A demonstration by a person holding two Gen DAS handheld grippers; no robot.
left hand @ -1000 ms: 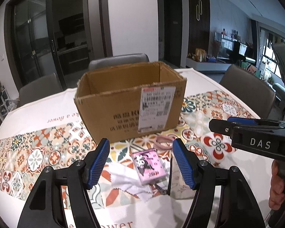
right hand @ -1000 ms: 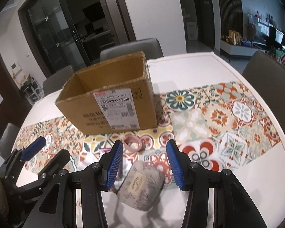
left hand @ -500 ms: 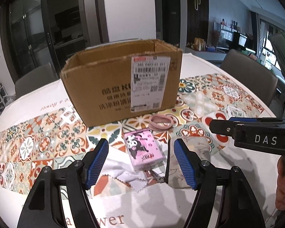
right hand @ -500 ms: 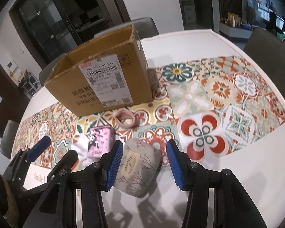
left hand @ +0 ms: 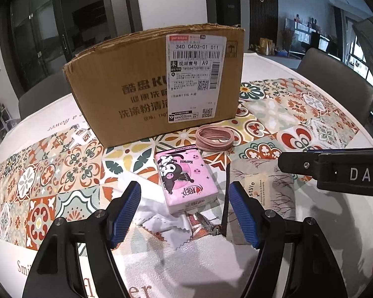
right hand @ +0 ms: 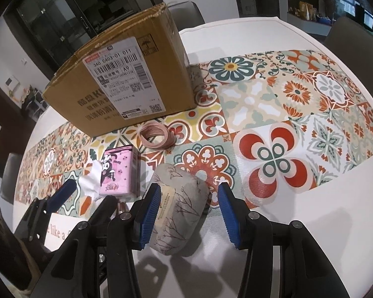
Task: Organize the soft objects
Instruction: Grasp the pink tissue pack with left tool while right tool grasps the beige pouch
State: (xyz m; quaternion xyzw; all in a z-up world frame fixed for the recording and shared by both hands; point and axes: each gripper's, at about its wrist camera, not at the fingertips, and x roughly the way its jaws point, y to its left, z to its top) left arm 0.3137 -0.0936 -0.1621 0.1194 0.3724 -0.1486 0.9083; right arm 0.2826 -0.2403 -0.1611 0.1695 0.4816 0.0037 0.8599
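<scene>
Two hand-held grippers bear down on a cluster of soft goods near the front edge of a round table (right hand: 298, 37) spread with a tile-patterned cloth, an open cardboard box (left hand: 126, 74) standing behind them toward the table's middle, apparently the place they are to go. The left gripper (left hand: 184, 211) has its blue fingers (left hand: 126, 208) well apart, framing a pink tissue pack (left hand: 184, 178) that lies flat just beyond the tips, partly on a white cloth (left hand: 161, 221); neither pad touches it. The right gripper (right hand: 186, 211) straddles a grey printed pouch (right hand: 181, 203), fingers apart: the left pad (right hand: 149, 211) sits at the pouch's side, possibly brushing it, though the fisheye view leaves that uncertain, while the right pad (right hand: 228, 213) stands clear. A bundle of pink hair bands (left hand: 215, 139) rests between the box and the pack. Each tool appears lined up on its own item, suggesting a two-handed pickup is about to begin.
</scene>
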